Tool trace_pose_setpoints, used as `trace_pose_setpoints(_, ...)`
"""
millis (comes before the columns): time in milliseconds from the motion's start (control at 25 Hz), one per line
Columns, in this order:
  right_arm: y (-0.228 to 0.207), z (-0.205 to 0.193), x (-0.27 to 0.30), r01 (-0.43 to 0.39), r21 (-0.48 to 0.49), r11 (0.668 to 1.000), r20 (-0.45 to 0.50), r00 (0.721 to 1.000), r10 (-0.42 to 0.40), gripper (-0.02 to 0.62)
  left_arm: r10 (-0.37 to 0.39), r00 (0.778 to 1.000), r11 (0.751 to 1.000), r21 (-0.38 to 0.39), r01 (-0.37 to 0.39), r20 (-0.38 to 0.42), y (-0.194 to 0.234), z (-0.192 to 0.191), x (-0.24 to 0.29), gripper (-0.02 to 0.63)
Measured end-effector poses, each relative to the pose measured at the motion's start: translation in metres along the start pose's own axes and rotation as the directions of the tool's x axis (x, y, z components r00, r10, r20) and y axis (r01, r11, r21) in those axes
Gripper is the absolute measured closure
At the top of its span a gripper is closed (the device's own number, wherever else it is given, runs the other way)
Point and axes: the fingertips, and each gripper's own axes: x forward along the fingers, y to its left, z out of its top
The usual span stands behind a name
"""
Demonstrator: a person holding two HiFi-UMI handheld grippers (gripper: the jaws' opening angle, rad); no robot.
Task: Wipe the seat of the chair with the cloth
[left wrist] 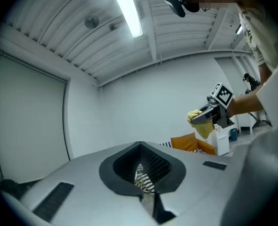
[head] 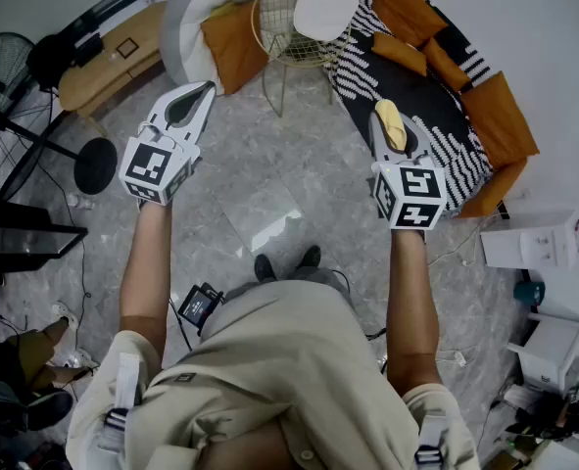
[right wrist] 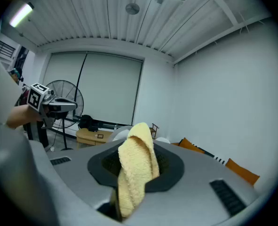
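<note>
Out ahead of us, across the grey floor (head: 260, 199), stands the chair (head: 281, 29), a gold wire frame with a round white seat (head: 324, 6), set at the edge of a striped rug (head: 421, 106). We are well apart from it, with both arms raised in front of the body.

Our right tool (head: 389, 117) is closed on the cloth (head: 393, 125), so the cloth is up in the air with us and not near the seat. The right gripper view shows a yellow terry piece folded over on itself. It is pinched low between the jaws, and a thick loop rises past the tips and flops to one side. Our left tool (head: 201, 92) has its jaws brought together with nothing between them; only the rug shows through the small gap.

We judge the cloth to be light, soft and limp. It will not slip easily from the grip, but it will bunch and drag rather than lie flat. The present hold on the fold looks sound, since it leaves a padded wad beyond the tips to press on the seat. The seat looks smooth and the chair light, so a hard push might shift the chair. The free left tool could steady the wire frame while we wipe.
</note>
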Motion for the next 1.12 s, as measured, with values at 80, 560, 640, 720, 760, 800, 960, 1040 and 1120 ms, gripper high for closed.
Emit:
trace_pose_setpoints(80,-0.001,0.0,0.002,0.003,0.001,1.0,0.002,1.0,-0.003,0.508,-0.003,1.0,1.0,0.007,0.003,-0.003,0.001,-0.003,0.003,0.591)
trace_pose_setpoints(560,0.006,0.004,0.008,0.002,-0.006,1.0,0.01,1.0,-0.002,0.505,-0.011,1.0,1.0,0.017,0.011,-0.028,0.008,-0.011,0.007,0.591)
trace_pose_setpoints(640,0.007,0.006,0.01,0.001,-0.002,1.0,0.015,1.0,-0.001,0.502,-0.013,0.999,0.999,0.034,0.014,-0.032,0.011,-0.014,0.009,0.591)
trace_pose_setpoints(720,0.007,0.007,0.012,0.004,0.003,1.0,0.017,1.0,-0.005,0.5,-0.017,0.999,0.998,0.056,0.019,-0.031,0.015,-0.019,0.01,0.591)
trace_pose_setpoints(760,0.007,0.008,0.014,0.007,0.006,1.0,0.017,1.0,-0.007,0.5,-0.02,0.999,0.998,0.062,0.022,-0.031,0.016,-0.021,0.011,0.591)
trace_pose_setpoints(800,0.008,0.008,0.015,0.009,0.009,1.0,0.017,1.0,-0.009,0.5,-0.023,0.999,0.998,0.064,0.025,-0.031,0.017,-0.022,0.012,0.591)
trace_pose_setpoints(960,0.008,0.006,0.019,0.02,0.001,1.0,0.014,1.0,-0.02,0.5,-0.031,0.999,0.997,0.073,0.034,-0.033,0.019,-0.028,0.021,0.591)
trace_pose_setpoints(1040,0.005,0.005,0.023,0.023,-0.008,1.0,0.009,1.0,-0.023,0.5,-0.032,0.999,0.997,0.064,0.035,-0.036,0.02,-0.03,0.027,0.591)
trace_pose_setpoints(1120,-0.001,0.005,0.031,0.024,-0.012,1.0,0.005,1.0,-0.024,0.5,-0.037,0.999,0.997,0.063,0.039,-0.038,0.023,-0.032,0.037,0.591)
